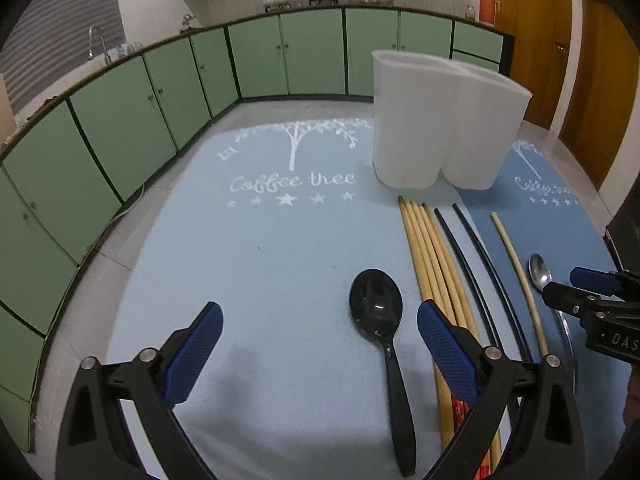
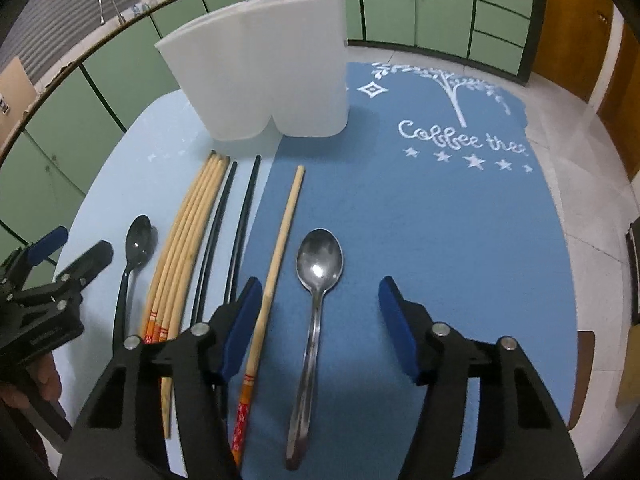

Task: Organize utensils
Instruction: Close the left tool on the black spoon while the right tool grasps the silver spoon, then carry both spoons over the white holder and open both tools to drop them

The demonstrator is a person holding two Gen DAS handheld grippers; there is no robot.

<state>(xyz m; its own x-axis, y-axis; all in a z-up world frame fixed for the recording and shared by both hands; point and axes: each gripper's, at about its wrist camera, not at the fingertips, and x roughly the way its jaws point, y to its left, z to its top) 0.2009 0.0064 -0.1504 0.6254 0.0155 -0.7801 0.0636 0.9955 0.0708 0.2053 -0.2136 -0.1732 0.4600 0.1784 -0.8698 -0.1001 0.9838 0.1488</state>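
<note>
Dim indoor light; soft shadows below; strong fisheye bending, dark corners.

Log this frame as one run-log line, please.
left gripper: open over black spoon | right gripper: open over metal spoon | white holder: contents unseen

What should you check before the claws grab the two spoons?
1. Left claw open around the black spoon: ok.
2. Right claw open around the metal spoon: ok.
3. Pads touching spoons: not ok, both apart.
4. Single chopstick clear of right claw: not ok, it lies right beside one pad.
5. White holder upright: ok.
6. Holder empty inside: cannot tell.
</note>
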